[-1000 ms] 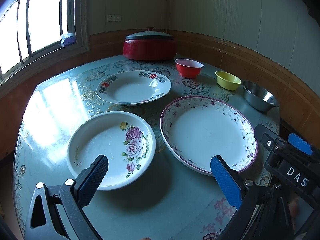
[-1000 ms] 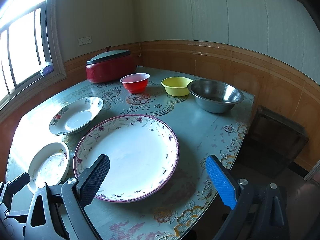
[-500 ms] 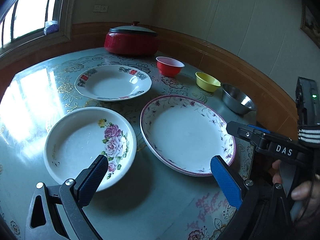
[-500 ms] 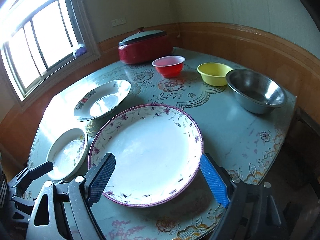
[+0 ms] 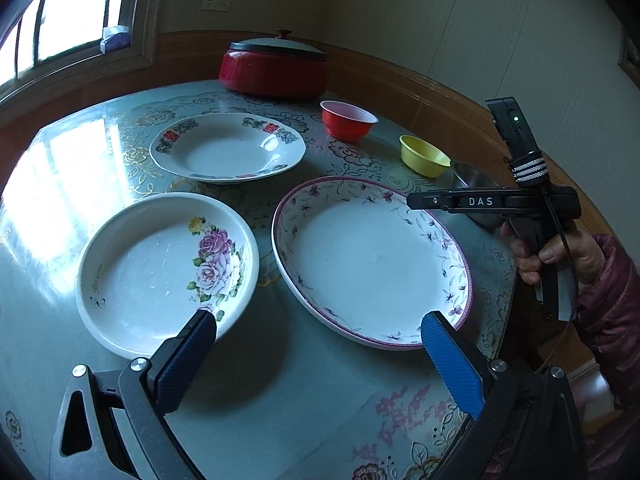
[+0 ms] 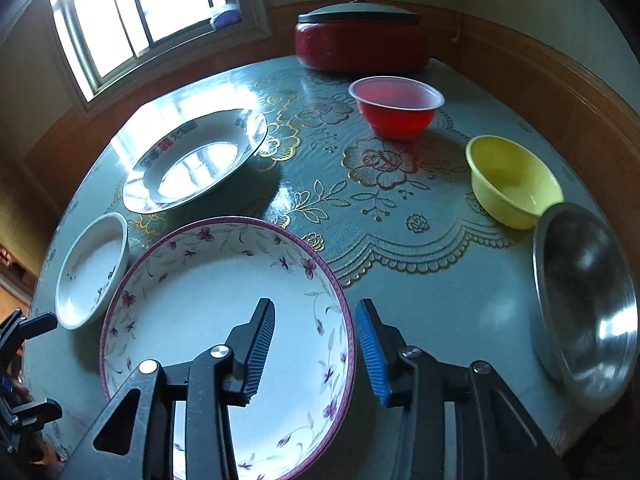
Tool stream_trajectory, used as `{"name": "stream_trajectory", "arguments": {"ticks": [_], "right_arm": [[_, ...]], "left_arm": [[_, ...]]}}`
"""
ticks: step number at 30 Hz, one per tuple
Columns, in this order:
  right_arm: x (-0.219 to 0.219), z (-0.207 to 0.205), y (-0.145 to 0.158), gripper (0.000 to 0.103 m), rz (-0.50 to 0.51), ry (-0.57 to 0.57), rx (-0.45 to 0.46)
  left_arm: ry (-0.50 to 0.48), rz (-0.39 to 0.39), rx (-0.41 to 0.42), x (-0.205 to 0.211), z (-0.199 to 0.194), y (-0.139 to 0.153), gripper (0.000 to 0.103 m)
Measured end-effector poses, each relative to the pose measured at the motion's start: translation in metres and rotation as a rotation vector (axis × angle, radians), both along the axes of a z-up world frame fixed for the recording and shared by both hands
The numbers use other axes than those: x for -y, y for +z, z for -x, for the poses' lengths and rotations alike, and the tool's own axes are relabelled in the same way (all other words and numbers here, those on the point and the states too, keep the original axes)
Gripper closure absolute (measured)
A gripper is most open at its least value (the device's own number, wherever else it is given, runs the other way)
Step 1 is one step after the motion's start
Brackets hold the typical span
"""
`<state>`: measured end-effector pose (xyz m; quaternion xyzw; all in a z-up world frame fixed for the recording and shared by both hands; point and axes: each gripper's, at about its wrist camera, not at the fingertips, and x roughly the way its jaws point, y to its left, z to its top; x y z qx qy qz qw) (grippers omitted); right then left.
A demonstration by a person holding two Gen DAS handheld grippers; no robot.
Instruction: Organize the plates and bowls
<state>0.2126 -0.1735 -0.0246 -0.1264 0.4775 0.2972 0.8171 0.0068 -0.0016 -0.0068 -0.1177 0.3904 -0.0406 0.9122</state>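
Observation:
A large purple-rimmed floral plate lies near the table's front. My right gripper straddles its right rim, one finger inside the plate and the blue finger outside. Its jaws are closing and a gap still shows at the rim. My left gripper hangs open over bare tablecloth between that plate and a rose-patterned plate. Farther back lies a plate with red characters. A red bowl, a yellow bowl and a steel bowl line the right side.
A red lidded pot stands at the back by the wooden wall panel. A window is at the back left. A hand in a dark red sleeve holds the right gripper at the table's right edge.
My right gripper has swung in and down over the big plate's right rim, rolled, and narrowed its jaws from wide to partly closed. The left gripper has turned a little and stayed open.

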Motion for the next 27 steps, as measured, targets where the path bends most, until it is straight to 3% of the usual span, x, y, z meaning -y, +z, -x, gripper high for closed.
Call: {"name": "stream_trajectory", "arguments": {"ticks": [5,9,13,19,22,27], "right_arm": [[-0.015,-0.023,-0.013,0.069,0.050,0.149,-0.021],[-0.022,-0.030,-0.019,0.070,0.053,0.257,-0.041],[-0.025,-0.029,-0.025,0.074,0.067,0.345,-0.051],[-0.016,-0.027,-0.024,0.078,0.054,0.414,-0.039],[-0.010,-0.025,-0.021,0.081,0.065,0.435,-0.018],[-0.003,-0.034,-0.020,0.084,0.085,0.402,-0.004]], "left_arm": [[0.137,0.004,-0.042,0.004,0.002,-0.005,0.000],[0.238,0.056,-0.078,0.008,0.006,-0.015,0.002],[0.316,0.134,-0.128,0.013,0.003,-0.031,0.026],[0.354,0.149,-0.142,0.036,-0.008,-0.039,0.044],[0.355,0.141,-0.147,0.045,-0.019,-0.042,0.069],[0.371,0.090,-0.149,0.053,-0.036,-0.043,0.074]]}}
